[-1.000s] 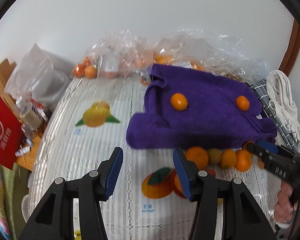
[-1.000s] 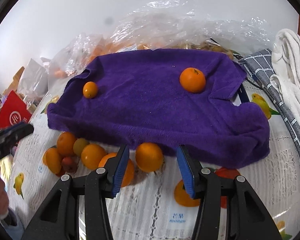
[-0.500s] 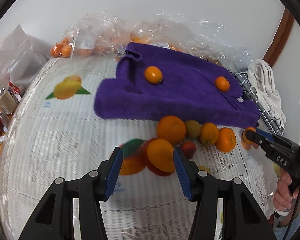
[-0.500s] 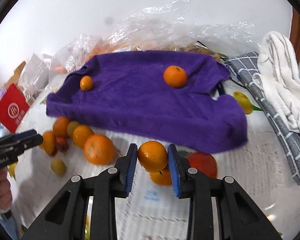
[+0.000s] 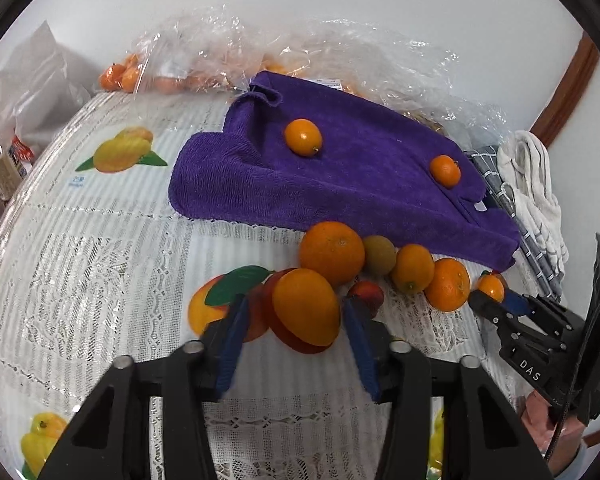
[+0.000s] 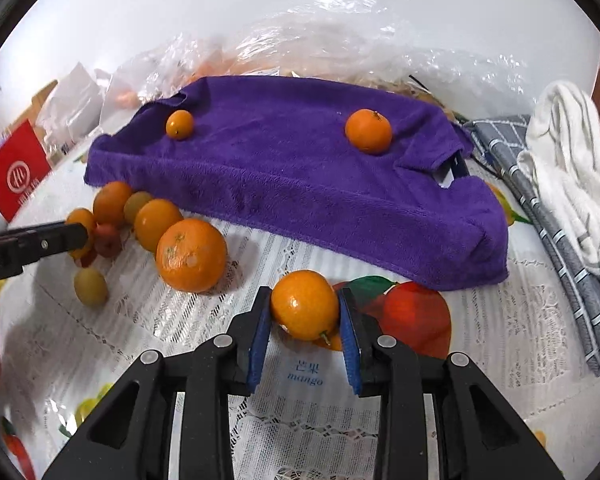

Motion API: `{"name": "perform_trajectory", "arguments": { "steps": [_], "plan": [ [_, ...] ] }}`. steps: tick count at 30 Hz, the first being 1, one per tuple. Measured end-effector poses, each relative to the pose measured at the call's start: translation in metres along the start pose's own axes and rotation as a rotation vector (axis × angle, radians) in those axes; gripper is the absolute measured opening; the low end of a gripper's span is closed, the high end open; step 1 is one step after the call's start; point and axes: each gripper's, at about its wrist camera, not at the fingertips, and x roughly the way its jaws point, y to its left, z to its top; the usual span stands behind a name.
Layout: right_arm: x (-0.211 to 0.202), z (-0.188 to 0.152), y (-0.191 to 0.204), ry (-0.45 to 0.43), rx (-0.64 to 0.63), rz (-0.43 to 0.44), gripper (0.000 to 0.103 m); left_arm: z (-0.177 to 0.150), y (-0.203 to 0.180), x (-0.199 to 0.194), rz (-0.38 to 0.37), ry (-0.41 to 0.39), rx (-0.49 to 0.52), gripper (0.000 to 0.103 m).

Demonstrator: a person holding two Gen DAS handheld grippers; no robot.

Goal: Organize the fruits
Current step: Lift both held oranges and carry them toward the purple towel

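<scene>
A purple towel [image 5: 360,176] [image 6: 300,168] lies on the table with two oranges [image 6: 179,124] [image 6: 368,131] on top. Several oranges and small fruits [image 5: 413,268] crowd along its front edge. My left gripper [image 5: 296,320] straddles one orange [image 5: 306,312] of that group; its jaws are closing, and a gap still shows at the left pad. My right gripper [image 6: 303,308] is shut on a small orange [image 6: 304,306] just in front of the towel's right part. In the left wrist view that right gripper [image 5: 496,300] shows at the far right with its orange [image 5: 491,287].
Clear plastic bags [image 5: 228,52] with more oranges lie behind the towel. A white towel [image 6: 572,168] on a grey checked cloth [image 6: 560,240] fills the right side. A red box [image 6: 18,172] and a white bag [image 5: 32,80] stand at the left. A yellow-green fruit [image 6: 91,286] lies apart.
My right gripper went from open around the small orange to shut on it. My left gripper came down and forward over the loose orange, and its jaws have narrowed.
</scene>
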Motion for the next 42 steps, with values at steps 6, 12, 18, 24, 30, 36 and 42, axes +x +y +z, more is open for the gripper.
{"name": "perform_trajectory", "arguments": {
  "steps": [6,12,18,24,30,36,42],
  "plan": [
    [0.0,0.0,-0.006,0.005,0.031,0.016,0.032,-0.003,-0.009,-0.005,0.028,-0.035,0.047,0.033],
    [-0.002,-0.002,-0.002,0.0,0.024,-0.009,0.032,-0.001,-0.005,-0.01,0.015,-0.047,0.024,0.032],
    [-0.002,-0.003,-0.003,0.0,0.039,0.002,0.032,-0.002,-0.011,-0.01,0.048,-0.055,0.059,0.032],
    [-0.002,-0.002,-0.005,0.001,0.055,0.01,0.032,-0.006,-0.016,-0.002,0.03,-0.019,0.064,0.034],
    [0.0,-0.001,-0.007,0.005,0.057,0.027,0.032,-0.007,-0.017,0.006,0.052,-0.008,0.056,0.034],
    [-0.005,-0.002,-0.012,-0.019,0.086,0.028,0.032,-0.006,-0.015,-0.008,0.083,-0.067,0.061,0.033],
    [-0.001,-0.002,-0.02,0.005,0.127,0.035,0.032,-0.004,-0.009,0.003,0.125,-0.021,0.055,0.033]
  ]
}}
